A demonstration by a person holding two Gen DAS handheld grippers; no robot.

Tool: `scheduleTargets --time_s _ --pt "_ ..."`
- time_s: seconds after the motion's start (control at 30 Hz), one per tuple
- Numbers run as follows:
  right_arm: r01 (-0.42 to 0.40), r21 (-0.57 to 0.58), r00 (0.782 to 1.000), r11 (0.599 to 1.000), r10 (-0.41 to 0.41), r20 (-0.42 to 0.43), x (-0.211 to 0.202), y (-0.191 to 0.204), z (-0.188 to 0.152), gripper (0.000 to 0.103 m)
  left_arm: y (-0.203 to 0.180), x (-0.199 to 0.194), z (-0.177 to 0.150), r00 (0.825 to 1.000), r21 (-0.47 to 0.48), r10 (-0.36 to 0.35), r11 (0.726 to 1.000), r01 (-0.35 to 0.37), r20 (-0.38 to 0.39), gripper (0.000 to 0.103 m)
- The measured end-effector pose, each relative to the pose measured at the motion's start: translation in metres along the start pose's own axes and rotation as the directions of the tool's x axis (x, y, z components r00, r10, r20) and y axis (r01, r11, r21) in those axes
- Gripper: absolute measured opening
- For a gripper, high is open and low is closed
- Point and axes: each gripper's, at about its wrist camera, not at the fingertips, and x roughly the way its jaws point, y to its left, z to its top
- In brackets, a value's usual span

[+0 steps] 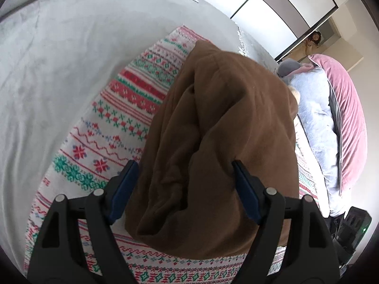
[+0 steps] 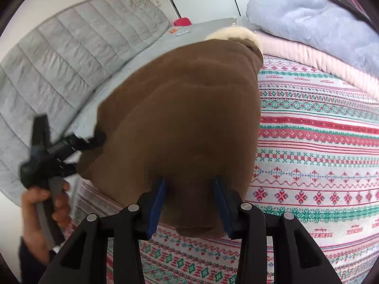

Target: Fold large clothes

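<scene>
A brown garment (image 1: 225, 108) lies bunched on a patterned blanket (image 1: 106, 127) spread over the bed. My left gripper (image 1: 183, 164) has its blue pads against both sides of a thick fold of it. In the right wrist view the same brown garment (image 2: 184, 108) shows a cream fleece edge (image 2: 234, 34) at its far end. My right gripper (image 2: 189, 179) is shut on the near edge, the cloth pinched between the pads. The left gripper (image 2: 94, 139) is at the garment's left edge, blurred and held by a hand (image 2: 42, 203).
The patterned blanket (image 2: 319, 142) lies on a grey bedsheet (image 1: 59, 59), with a quilted grey cover (image 2: 59, 59) on the left. A light blue pillow (image 1: 315, 123) and a pink one (image 1: 348, 118) line the bed's right side. A small red object (image 2: 182, 21) sits at the far end.
</scene>
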Motion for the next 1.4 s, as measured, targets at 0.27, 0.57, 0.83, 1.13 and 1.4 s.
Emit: scheduleTargets --time_s 0.27,0.57,0.83,1.13,1.4 --pt "-0.089 0.218 0.996 0.972 0.087 0.02 -0.011 -0.045 0.008 0.064 0.003 0.004 -0.004 1.0 -0.016 -0.017 1.0 0.017 -0.026 0.088" --pt "-0.281 0.432 0.958 0.857 0.276 0.076 -0.002 -0.086 -0.007 0.066 0.021 0.01 -0.01 0.986 -0.114 -0.134 0.986 0.123 -0.099 0.094" --pt "-0.331 0.482 0.94 0.811 0.326 0.098 -0.001 -0.099 -0.013 0.07 0.033 0.012 -0.017 0.968 -0.178 -0.213 0.966 0.188 -0.131 0.095" --pt "-0.323 0.501 0.942 0.803 0.325 0.087 0.006 -0.104 -0.022 0.071 0.037 0.015 -0.023 0.962 -0.206 -0.239 0.956 0.208 -0.134 0.096" --pt "-0.312 0.501 0.946 0.807 0.314 0.083 0.011 -0.105 -0.022 0.071 0.035 0.01 -0.034 0.965 -0.275 -0.207 0.948 0.159 -0.159 0.098"
